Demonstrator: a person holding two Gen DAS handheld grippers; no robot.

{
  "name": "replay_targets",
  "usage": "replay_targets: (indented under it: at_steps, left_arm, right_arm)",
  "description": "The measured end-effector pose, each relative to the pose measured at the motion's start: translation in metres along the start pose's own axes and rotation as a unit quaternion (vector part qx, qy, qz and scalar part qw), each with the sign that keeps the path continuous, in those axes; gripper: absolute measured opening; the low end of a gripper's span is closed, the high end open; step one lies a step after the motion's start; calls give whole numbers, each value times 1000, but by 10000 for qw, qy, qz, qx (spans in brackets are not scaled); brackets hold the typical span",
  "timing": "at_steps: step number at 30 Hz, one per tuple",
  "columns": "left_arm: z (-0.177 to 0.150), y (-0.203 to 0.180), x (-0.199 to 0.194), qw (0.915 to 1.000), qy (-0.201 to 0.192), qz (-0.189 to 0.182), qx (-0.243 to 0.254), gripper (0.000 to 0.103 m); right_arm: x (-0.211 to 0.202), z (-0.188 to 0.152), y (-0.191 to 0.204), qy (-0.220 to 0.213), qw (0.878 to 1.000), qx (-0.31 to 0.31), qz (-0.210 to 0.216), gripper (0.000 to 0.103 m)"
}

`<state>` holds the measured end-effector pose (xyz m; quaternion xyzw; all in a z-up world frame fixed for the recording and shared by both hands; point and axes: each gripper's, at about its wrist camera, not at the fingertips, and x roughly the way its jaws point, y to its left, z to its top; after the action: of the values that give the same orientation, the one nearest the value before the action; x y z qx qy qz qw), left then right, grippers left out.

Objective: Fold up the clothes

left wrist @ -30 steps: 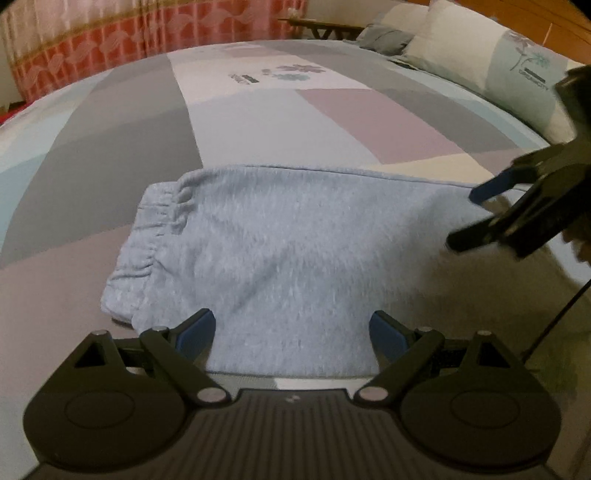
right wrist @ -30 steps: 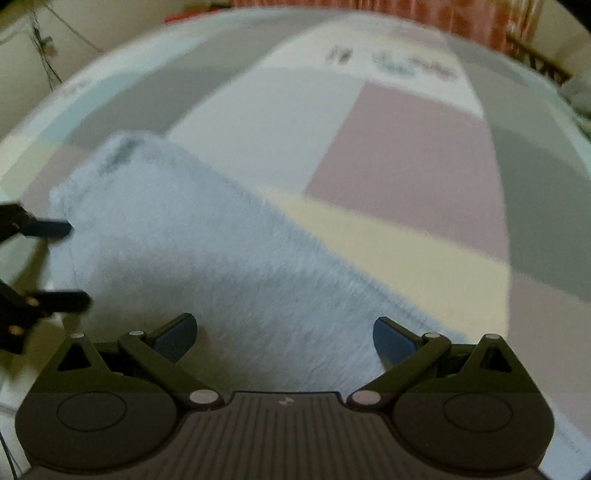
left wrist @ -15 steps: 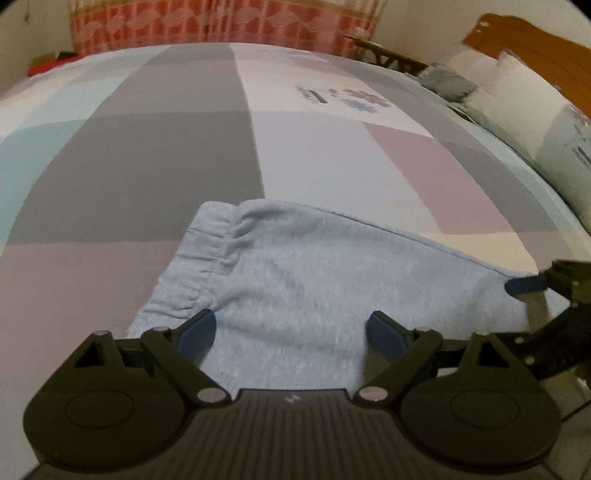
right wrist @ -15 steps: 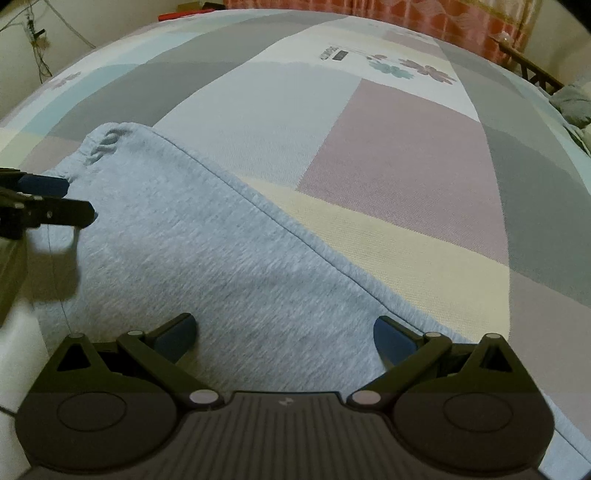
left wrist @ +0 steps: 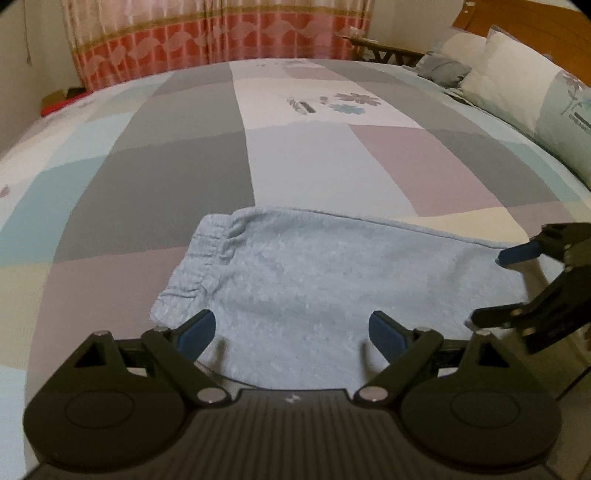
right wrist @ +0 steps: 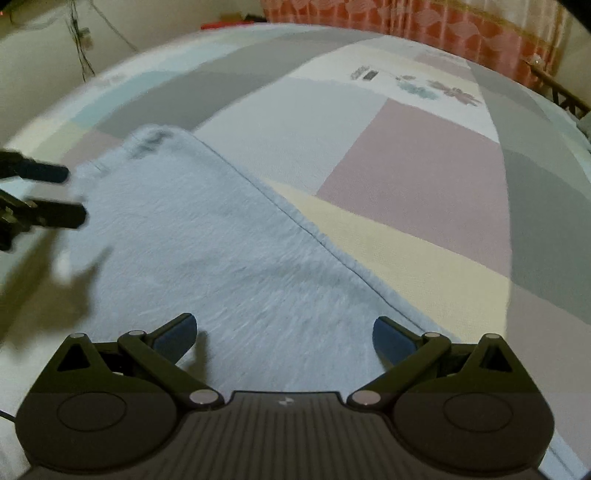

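Light blue sweatpants lie folded flat on the bed near its front edge, elastic waistband at the left end. My left gripper hovers open just above the near edge of the cloth, nothing between its fingers. In the right wrist view the same sweatpants run from far left to near right. My right gripper is open over the cloth's near end. Each gripper shows in the other's view: the right gripper at the right, the left gripper at the left.
A patchwork bedspread in grey, pink, blue and cream covers the bed. Pillows lean on a wooden headboard at the far right. Red patterned curtains hang behind. The wall and cables are at the far left.
Both grippers have drawn back and tilted up, so more of the bed and curtains shows. The right gripper sits lower at the left view's right edge. The sweatpants lie unmoved.
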<state>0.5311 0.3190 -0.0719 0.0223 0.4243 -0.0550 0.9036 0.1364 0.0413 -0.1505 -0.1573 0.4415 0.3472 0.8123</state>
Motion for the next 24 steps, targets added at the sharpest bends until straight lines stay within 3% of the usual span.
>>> replay_targets:
  at_steps: [11,14,18,22,24]
  left_arm:
    - [-24,-39,-57,9995,35,276,167,91]
    - [-31,-47,-65,9997,149,209,58,91]
    - [-42,-58,-74,9994,301,119,-87,91]
    - [-46,-64,-80,9988,351,31,-334,91]
    - [-48,-67,-80,9984,377,-18,-416,91]
  right_arm:
    - [-71,-80,14,202,9964,819,-76,103]
    - [-63,-101,24,319,9962,794,-161,103]
    - [-83,-99,31,80,9960,888,-97,103]
    - [-103,-113,32,-221,9920,972,-781,103]
    - [-92,-121,23,86,9875,1236,-978,103]
